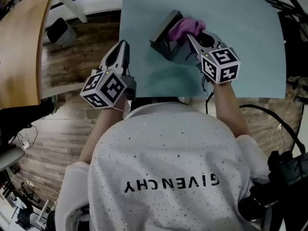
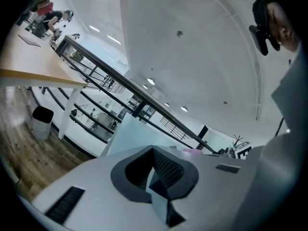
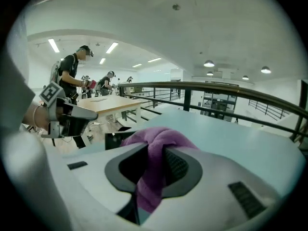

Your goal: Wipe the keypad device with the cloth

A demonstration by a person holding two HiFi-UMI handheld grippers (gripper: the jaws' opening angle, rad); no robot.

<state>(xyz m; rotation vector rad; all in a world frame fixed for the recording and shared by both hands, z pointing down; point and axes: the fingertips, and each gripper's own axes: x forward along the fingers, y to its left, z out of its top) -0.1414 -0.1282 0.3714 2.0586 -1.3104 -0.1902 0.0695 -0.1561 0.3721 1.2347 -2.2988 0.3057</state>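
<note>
Over wood flooring (image 1: 72, 66), a blue table (image 1: 240, 42) bears the keypad device (image 1: 163, 32).

A big light blue table (image 1: 250, 47) stands on a brown wood floor (image 1: 67, 66). One dark grey keypad device (image 1: 162, 32) sits on it, toward the far side.

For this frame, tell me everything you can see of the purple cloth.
The purple cloth looks like soft, fuzzy fabric, crumpled into a loose bunch. The right hand-held gripper is shut on a fold of it; in the right gripper view that fold runs down between the pads. The bunch rests on the dark grey keypad device, which stands on the pale blue table. The cloth's underside is hidden.
</note>
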